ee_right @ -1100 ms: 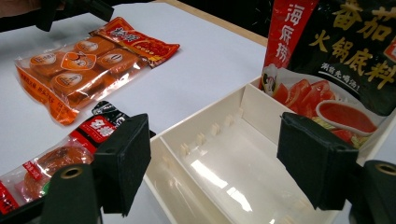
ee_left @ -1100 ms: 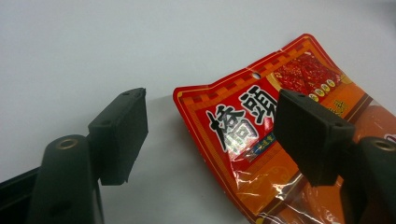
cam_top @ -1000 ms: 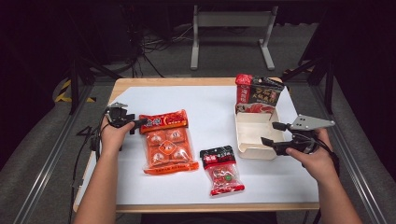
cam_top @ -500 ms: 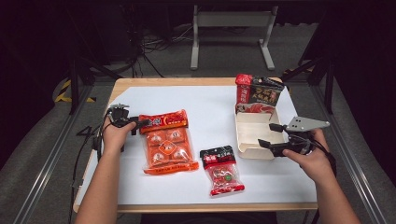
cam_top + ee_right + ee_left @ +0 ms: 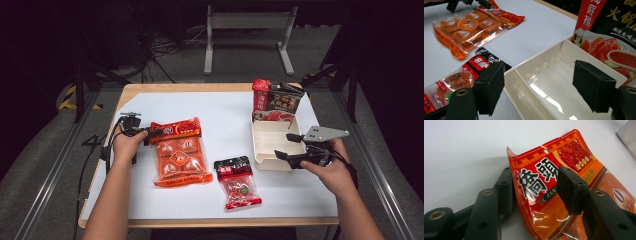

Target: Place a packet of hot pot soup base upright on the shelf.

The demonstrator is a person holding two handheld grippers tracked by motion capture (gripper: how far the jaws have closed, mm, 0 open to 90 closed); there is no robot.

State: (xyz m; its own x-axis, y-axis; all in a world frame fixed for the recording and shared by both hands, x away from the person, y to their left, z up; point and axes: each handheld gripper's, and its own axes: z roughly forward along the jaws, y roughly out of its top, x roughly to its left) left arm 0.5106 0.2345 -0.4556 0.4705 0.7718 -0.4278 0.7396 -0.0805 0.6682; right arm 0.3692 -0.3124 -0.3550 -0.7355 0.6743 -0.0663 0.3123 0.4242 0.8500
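1. On the left side of the desk my left claw sits at the far end of the orange snack pack. Its jaws stand spread, one on each side of the pack's raised top flap, and have not yet pinched it.
2. Over on the right, my right claw has its jaws wide apart, straddling the near end of the white divided tray and holding nothing.
3. Already loaded, as I judge it: one dark hot-pot soup pouch stands propped in the tray's far section. The long near compartment lies bare.
4. Left to do: the orange snack pack lies flat on the desk, well apart from the tray, and the small red-and-black packet rests near the front edge, between the pack and the tray.
5. I reckon the packing is about a third done: the grasp on the orange pack is being set up, and both lifts remain.
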